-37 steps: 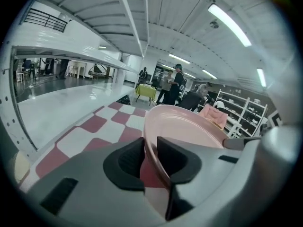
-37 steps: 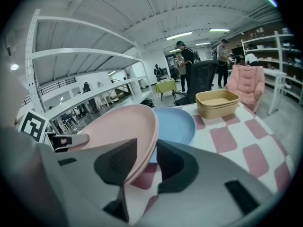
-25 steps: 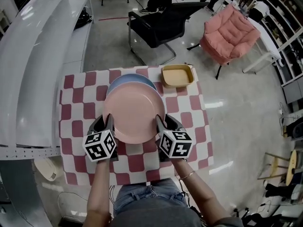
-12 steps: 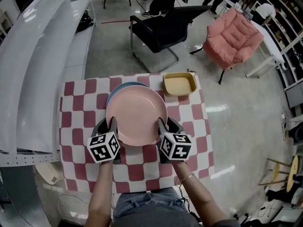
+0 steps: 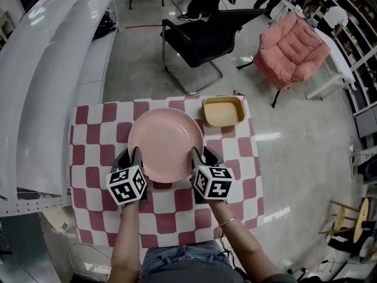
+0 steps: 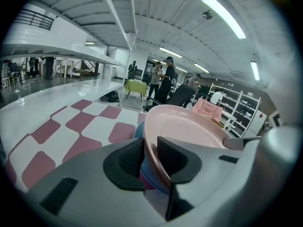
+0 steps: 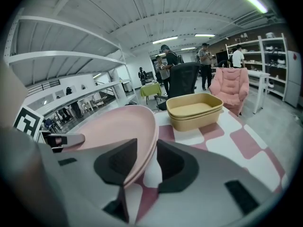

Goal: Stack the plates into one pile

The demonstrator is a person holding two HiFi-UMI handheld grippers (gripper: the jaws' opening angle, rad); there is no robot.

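I hold the pink plate (image 5: 165, 143) with both tools, in the middle of the head view, over the bench (image 5: 94, 134) with its red and white checked cloth. My left hand-held gripper (image 5: 135, 156) is clamped on the plate's lower left rim, and my right hand-held gripper (image 5: 196, 156) is clamped on its lower right rim. In each gripper view the rim stands between the two dark pads. In the left gripper view a blue plate (image 6: 151, 176) lies directly under the pink one, and from above the pink plate covers it fully. I cannot tell if the two plates touch. A yellow dish (image 5: 223, 111) stands on the cloth just beside the pink plate, to its upper right.
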